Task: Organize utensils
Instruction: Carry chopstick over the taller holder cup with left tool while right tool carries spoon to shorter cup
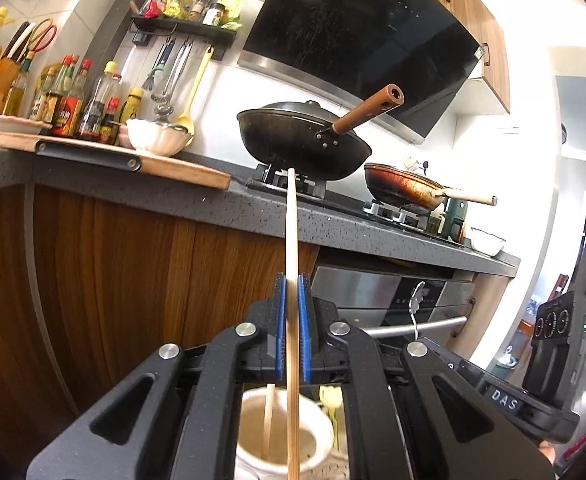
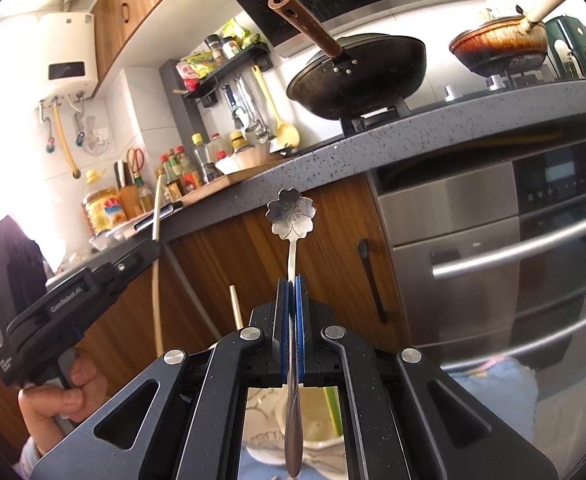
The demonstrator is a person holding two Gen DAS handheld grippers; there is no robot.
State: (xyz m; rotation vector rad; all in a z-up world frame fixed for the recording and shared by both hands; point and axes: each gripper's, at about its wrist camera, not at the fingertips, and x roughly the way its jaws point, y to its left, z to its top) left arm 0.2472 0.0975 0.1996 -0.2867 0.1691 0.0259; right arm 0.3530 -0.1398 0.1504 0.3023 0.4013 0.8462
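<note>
The left claw (image 1: 291, 292) is clamped on a wooden chopstick (image 1: 291, 232), which runs upright between the blue pads (image 1: 281, 308) and rises in front of the worktop (image 1: 253, 208). Its lower end drops toward a white pot (image 1: 317, 440) below the claw; a second chopstick (image 1: 269, 420) leans inside that pot.

The right claw (image 2: 291, 292) is closed tight on the thin handle of a metal spoon (image 2: 291, 216) whose flower-shaped bowl stands above the pads, well short of the worktop edge. The spoon's thicker end hangs down over the same white pot, which sits on pale blue cloth (image 2: 505, 392). Something green (image 2: 333, 408) stands in the pot beside the spoon.

From the right wrist view, the left claw shows at the left, gripped by a hand (image 2: 57, 400), its chopstick standing tall before the wooden cabinet door (image 2: 233, 264).

Beyond both claws the worktop carries a black wok (image 1: 305, 144) with a brown handle on the hob, a browned pan (image 1: 403, 186) beside it, a cutting board (image 1: 133, 162) with a white bowl (image 1: 159, 138) on it, and a row of sauce bottles (image 1: 73, 108). A shelf (image 1: 185, 28) of spice jars hangs above, with ladles and a yellow spatula (image 1: 191, 92) under it. A steel oven (image 2: 493, 248) sits below the hob.
</note>
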